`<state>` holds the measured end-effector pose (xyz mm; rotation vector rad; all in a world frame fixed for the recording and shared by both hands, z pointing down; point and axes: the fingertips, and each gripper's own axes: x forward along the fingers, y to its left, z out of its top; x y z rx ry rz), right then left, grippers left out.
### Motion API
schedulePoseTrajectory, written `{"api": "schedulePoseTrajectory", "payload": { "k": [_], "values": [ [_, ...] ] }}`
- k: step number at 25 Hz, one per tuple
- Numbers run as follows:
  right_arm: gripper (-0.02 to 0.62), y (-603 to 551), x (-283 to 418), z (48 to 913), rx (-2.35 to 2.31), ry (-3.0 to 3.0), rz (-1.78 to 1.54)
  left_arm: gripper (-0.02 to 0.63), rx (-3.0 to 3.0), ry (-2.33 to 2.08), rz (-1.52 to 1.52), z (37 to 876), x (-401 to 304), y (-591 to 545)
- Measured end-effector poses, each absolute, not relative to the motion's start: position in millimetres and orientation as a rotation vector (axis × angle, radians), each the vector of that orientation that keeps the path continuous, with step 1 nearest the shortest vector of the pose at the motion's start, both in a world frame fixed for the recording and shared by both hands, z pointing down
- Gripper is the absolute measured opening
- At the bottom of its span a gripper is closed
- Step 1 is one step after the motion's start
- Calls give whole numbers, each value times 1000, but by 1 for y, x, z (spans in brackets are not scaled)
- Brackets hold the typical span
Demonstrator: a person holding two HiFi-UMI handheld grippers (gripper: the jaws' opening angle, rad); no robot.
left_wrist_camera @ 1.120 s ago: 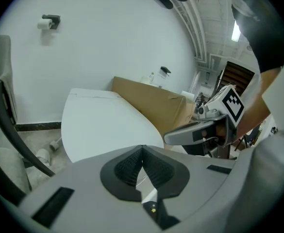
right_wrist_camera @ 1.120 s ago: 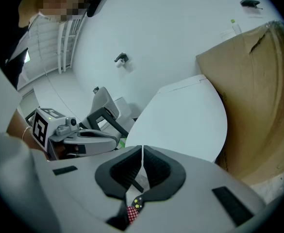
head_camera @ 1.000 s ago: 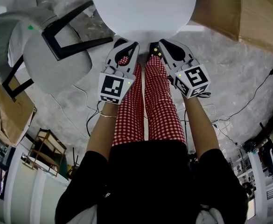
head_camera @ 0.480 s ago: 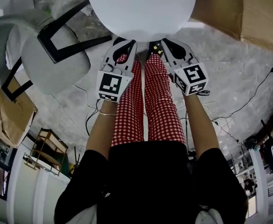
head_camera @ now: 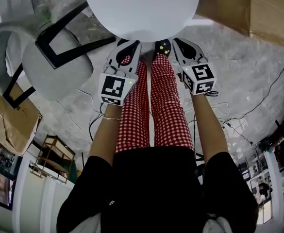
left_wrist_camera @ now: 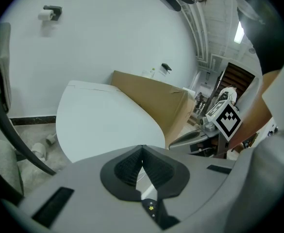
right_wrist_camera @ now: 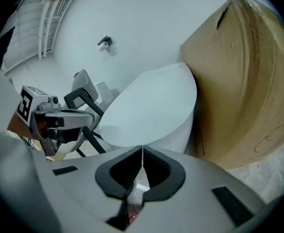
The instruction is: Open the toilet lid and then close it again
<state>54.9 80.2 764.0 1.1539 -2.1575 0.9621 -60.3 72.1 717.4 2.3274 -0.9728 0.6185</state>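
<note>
Head view, lid: the toilet lid [head_camera: 142, 8] lies down, shut, at the top of frame.
Head view, tongs: the left gripper [head_camera: 128, 44] and right gripper [head_camera: 177, 42] point at its front edge, 1 on either side of the person's legs. Contact with the rim cannot be told.
Left gripper view, jaws: the left gripper [left_wrist_camera: 142, 149] has its tips together with nothing between them. The lid [left_wrist_camera: 108, 120] lies beyond.
Right gripper view, jaws: the right gripper [right_wrist_camera: 142, 152] is likewise closed and empty. The lid [right_wrist_camera: 151, 110] is ahead, with the cardboard sheet [right_wrist_camera: 248, 81] just beside the toilet.
Risk 1: with the jaws closed, neither tool can pinch the rim. A lift by nudging from below may slip, and the lid would slam back.
Risk 2: a wide swing could knock the cardboard.
</note>
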Motion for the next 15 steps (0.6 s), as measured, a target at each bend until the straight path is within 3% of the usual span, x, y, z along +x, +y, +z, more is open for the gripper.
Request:
{"api": "schedulePoseTrajectory", "payload": {
  "k": [15],
  "values": [
    [25, 71, 54, 780, 1089, -2138, 862, 4, 2327, -967, 632, 717, -61, 74]
  ]
}}
